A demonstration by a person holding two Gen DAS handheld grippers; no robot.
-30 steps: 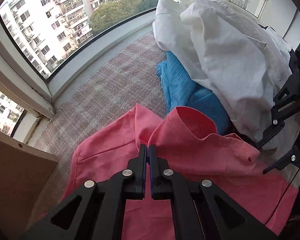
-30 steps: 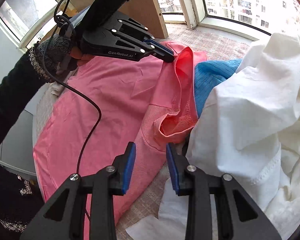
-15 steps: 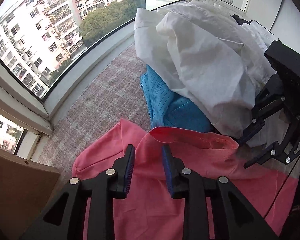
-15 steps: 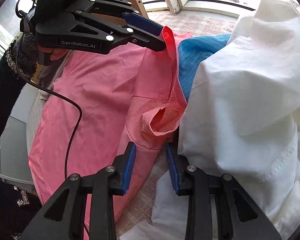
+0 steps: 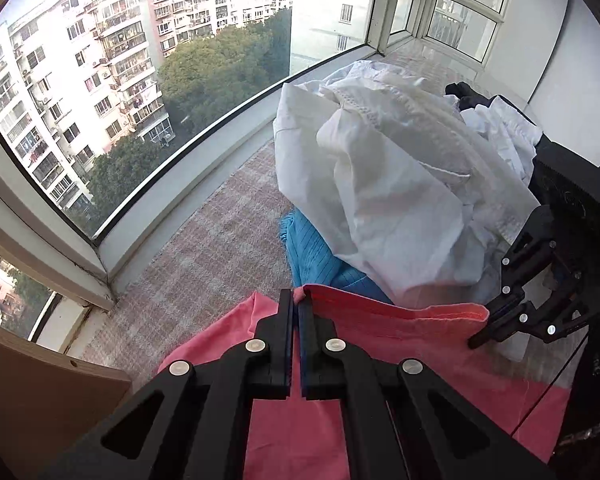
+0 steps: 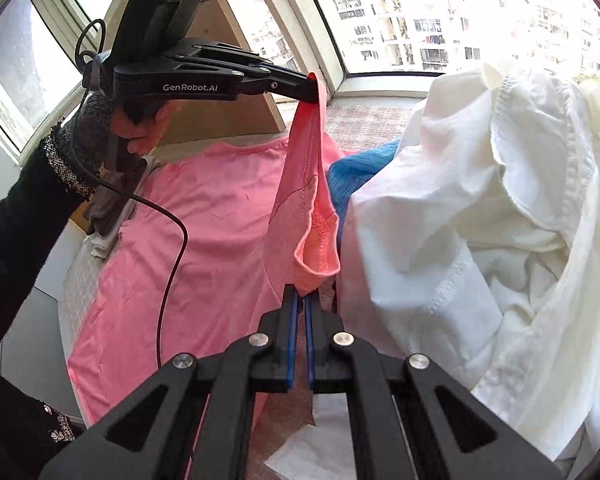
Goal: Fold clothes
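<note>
Two words, "GenRobot.AI", showing in white on the side of the left gripper (image 6: 314, 88), gripped by a hand (image 6: 140, 120) in a dark knit sleeve (image 6: 32, 196) and reaching level across the window. Pinching the pink shirt (image 6: 204, 232) at both ends of one raised edge: left gripper clamped on the upper corner, right gripper (image 6: 301, 300) clamped on the lower fold, pointing steeply down. Spreading below over the checked mat (image 5: 220, 240), beside the blue garment (image 5: 320, 256) and white clothes pile (image 6: 480, 208).

pink shirt (image 6: 204, 216), blue striped garment (image 5: 316, 256), white clothes (image 6: 480, 208)
</note>
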